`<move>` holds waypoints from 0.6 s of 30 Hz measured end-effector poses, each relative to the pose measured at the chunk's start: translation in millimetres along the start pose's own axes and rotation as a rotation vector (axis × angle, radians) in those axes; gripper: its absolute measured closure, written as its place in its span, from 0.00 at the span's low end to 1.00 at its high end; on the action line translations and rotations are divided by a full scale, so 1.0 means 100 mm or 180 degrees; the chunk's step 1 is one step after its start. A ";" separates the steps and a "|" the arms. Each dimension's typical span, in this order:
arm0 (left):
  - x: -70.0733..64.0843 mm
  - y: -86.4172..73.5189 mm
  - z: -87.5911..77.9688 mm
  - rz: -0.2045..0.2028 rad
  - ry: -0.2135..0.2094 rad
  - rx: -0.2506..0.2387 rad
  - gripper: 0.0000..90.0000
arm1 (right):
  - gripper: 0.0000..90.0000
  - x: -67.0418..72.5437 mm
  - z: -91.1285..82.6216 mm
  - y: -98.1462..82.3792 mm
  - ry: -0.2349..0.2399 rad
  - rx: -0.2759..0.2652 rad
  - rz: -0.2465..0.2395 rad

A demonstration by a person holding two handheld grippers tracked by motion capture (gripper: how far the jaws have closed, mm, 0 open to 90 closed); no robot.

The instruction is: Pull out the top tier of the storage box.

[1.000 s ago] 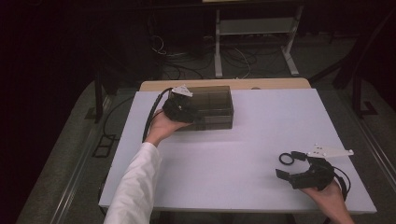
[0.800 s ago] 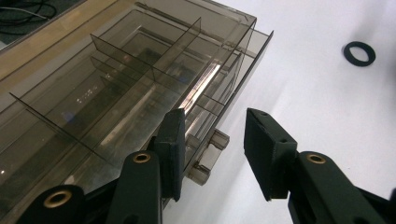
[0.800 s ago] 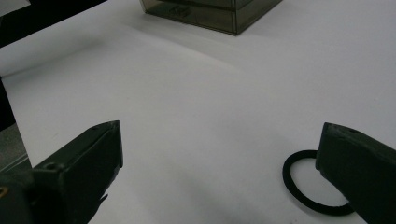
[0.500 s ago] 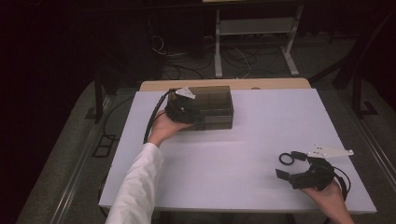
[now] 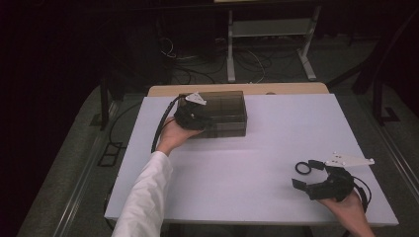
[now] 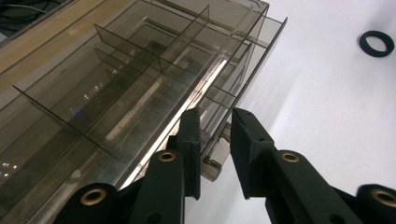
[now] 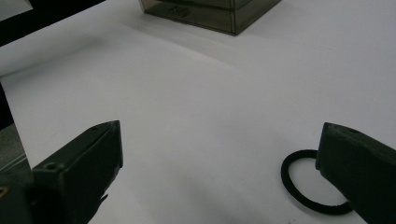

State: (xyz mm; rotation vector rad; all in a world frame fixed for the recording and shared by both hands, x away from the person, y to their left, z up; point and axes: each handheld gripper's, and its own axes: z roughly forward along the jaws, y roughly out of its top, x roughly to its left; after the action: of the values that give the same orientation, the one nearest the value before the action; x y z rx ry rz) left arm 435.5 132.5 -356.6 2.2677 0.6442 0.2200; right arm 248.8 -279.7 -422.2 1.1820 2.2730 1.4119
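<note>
Left gripper (image 5: 193,114) is seen at upper centre of the high view, laid against the front left of a smoked transparent drawer box (image 5: 225,106) on the white table (image 5: 237,168). Its jaws are nearly closed on the small handle tab (image 6: 215,156) of a drawer (image 6: 243,70). The drawer juts slightly past the box front, so a pull is judged to be in hand. Whether the tab is truly pinched cannot be told.

Right gripper (image 5: 316,185) is held low at lower right, jaws spread wide, empty. A black rubber ring (image 5: 303,168) lies flat just beyond it, probably awaiting pickup.

The internal dividers (image 6: 140,65) and the tab are resolved in the left gripper view; in the high view the box reads as a dark block. In the right gripper view the ring (image 7: 310,186) is partly hidden behind one jaw.
</note>
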 end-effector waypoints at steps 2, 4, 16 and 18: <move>0.00 -0.01 0.00 -0.0014 0.0006 -0.0021 0.83 | 0.00 0.00 0.00 0.00 0.0002 0.0001 -0.0003; 0.00 -0.02 0.00 -0.0015 0.0013 -0.0042 0.85 | 0.00 0.00 0.00 0.00 0.0001 0.0002 -0.0001; -0.01 -0.02 0.00 0.0052 0.0042 -0.0021 0.87 | 0.00 0.00 0.00 0.00 0.0005 0.0002 0.0001; -0.02 -0.03 0.00 0.0039 0.0041 -0.0041 0.87 | 0.00 0.00 0.00 0.00 0.0005 0.0003 0.0001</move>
State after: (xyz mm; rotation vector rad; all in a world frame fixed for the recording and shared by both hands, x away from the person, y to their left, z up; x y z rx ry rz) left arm 432.9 133.2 -358.3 2.2600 0.6339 0.2445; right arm 248.7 -279.5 -422.3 1.1818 2.2749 1.4125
